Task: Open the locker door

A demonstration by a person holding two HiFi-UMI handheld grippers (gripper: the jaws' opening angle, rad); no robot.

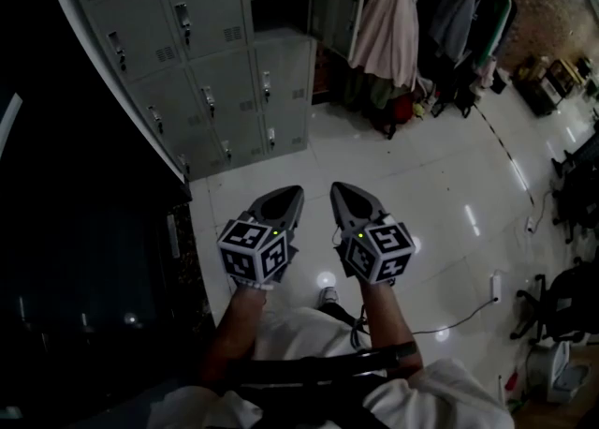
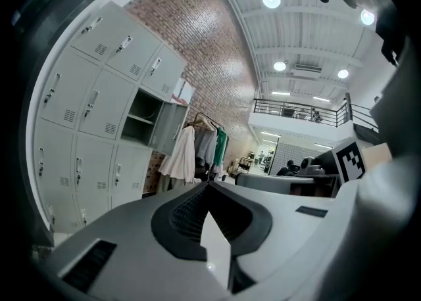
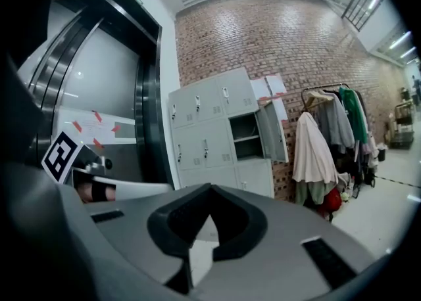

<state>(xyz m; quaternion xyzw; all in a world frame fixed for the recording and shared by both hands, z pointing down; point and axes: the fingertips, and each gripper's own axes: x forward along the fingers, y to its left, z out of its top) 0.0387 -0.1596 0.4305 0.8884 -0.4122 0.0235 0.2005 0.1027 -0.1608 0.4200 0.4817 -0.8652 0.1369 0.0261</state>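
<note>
Left gripper (image 1: 296,193) and right gripper (image 1: 339,189) were clenched on nothing, well apart from lockers (image 1: 225,71); risk was shut jaws skidding off a latch (image 1: 266,83)

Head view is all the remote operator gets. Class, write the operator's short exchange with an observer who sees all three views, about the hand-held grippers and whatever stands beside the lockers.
Operator: Is either set of jaws holding something?
Observer: No. The left hand-held gripper and the right hand-held gripper each show jaws together and empty in their own views.
Operator: What is in the dark area beside the lockers?
Observer: The right gripper view shows a metal lift door there, with red tape marks on it.
</note>
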